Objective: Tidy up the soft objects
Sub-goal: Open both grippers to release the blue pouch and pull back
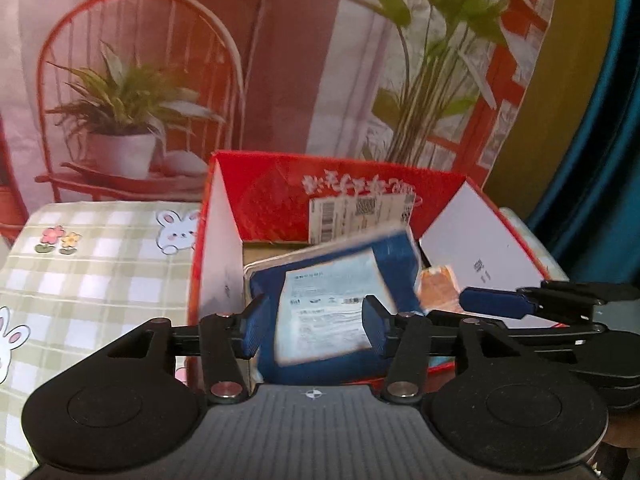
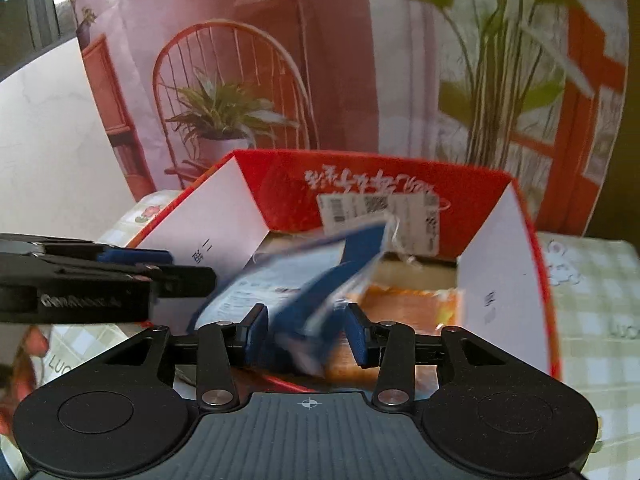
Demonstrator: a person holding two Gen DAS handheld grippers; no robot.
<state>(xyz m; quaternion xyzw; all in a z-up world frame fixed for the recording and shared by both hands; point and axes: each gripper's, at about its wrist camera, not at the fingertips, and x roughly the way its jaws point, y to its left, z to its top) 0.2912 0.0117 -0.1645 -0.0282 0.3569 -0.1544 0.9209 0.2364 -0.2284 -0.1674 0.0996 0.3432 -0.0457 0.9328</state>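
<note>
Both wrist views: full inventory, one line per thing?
cardboard box: 1, red outside, white flaps, open on the checked cloth
blue packet: 1, blue with white label, tilted in the box, motion-blurred
orange packet: 1, orange, on the box floor beside the blue packet
shipping label: 1, white, on the box's far inner wall
tablecloth: 1, green-white check with rabbits, under the box
backdrop: 1, printed red chair and plants, behind
left tool: 1, black with blue pads, around the blue packet
right tool: 1, same, around the packet's edge
</note>
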